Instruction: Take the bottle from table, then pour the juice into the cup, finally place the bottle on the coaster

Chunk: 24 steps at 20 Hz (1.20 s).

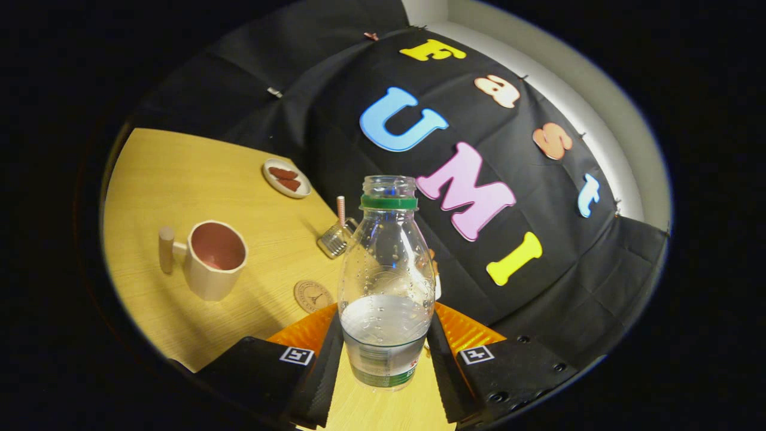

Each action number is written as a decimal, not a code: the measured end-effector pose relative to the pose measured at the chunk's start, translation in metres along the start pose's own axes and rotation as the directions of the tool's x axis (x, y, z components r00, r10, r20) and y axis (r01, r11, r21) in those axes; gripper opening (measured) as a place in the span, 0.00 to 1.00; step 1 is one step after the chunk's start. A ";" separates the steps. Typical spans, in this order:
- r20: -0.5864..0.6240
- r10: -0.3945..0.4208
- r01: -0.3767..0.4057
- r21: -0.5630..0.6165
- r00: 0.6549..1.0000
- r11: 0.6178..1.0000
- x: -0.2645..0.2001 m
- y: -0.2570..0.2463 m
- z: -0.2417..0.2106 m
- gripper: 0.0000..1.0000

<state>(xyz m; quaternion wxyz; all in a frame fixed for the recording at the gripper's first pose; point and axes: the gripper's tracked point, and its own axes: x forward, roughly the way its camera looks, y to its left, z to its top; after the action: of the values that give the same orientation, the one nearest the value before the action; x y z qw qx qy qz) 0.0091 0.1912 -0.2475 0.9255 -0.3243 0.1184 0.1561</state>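
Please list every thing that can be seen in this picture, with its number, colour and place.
bottle: one, clear with a green neck ring, no cap, partly filled, between the fingers.
cup: one, cream outside, pink inside, handle with wooden grip, on the table beyond the fingers.
coaster: one, brown, round, between cup and bottle.
glass: one, clear, ribbed, with a striped straw, behind the bottle.
plate: one, white, holding red-brown pieces, far side of the table.
table: one, light wood.
gripper: one, fingers pressing both sides of the bottle.
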 end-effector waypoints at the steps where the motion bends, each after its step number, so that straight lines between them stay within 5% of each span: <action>1: -0.007 -0.013 0.013 -0.055 1.000 0.998 0.001 0.002 0.000 0.73; 6: -0.001 -0.001 0.001 -0.277 1.000 0.961 0.014 0.018 0.007 0.73; 24: -0.070 0.063 -0.092 -0.565 0.996 0.820 0.038 0.052 0.001 0.72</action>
<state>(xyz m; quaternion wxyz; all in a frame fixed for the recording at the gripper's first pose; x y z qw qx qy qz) 0.0251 0.2386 -0.2888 0.7769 -0.5833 0.1020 0.2139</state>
